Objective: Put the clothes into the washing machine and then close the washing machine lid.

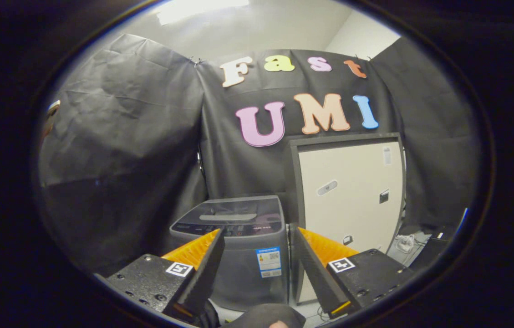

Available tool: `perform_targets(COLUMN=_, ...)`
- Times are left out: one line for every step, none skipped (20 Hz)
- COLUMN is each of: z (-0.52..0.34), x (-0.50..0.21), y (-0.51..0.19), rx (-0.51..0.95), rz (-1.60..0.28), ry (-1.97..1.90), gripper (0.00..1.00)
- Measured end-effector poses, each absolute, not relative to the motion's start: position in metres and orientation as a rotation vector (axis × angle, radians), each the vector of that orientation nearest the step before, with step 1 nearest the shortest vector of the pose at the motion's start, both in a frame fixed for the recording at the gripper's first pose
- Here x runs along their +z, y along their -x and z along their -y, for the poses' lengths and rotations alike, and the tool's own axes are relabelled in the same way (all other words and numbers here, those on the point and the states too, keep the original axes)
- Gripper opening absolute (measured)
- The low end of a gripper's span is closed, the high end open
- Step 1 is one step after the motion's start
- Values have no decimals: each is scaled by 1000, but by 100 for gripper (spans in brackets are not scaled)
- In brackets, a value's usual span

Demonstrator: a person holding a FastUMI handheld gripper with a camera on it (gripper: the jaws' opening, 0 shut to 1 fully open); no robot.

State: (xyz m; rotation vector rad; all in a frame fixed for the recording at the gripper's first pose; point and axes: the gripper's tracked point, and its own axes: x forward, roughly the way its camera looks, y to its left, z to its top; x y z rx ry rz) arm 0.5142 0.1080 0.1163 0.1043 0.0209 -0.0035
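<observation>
A small grey top-loading washing machine (238, 246) stands on the floor beyond my fingers, its dark lid (234, 213) lying flat and closed. My gripper (257, 237) is open, its two fingers spread wide with the machine's front showing in the gap between them. Nothing is held. A dark rounded piece of cloth (266, 316) lies low down, just under the gap between the fingers; I cannot tell whether it is clothing.
A tall cream cabinet with a dark frame (352, 200) stands right beside the machine on its right. Cables and a white power strip (404, 243) lie on the floor past the cabinet. Black cloth walls close the booth behind and to the left.
</observation>
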Motion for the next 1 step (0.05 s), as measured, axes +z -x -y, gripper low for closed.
perform_targets(z=-108, x=115, y=-514, rx=-5, rz=-29, ry=-103, gripper=93)
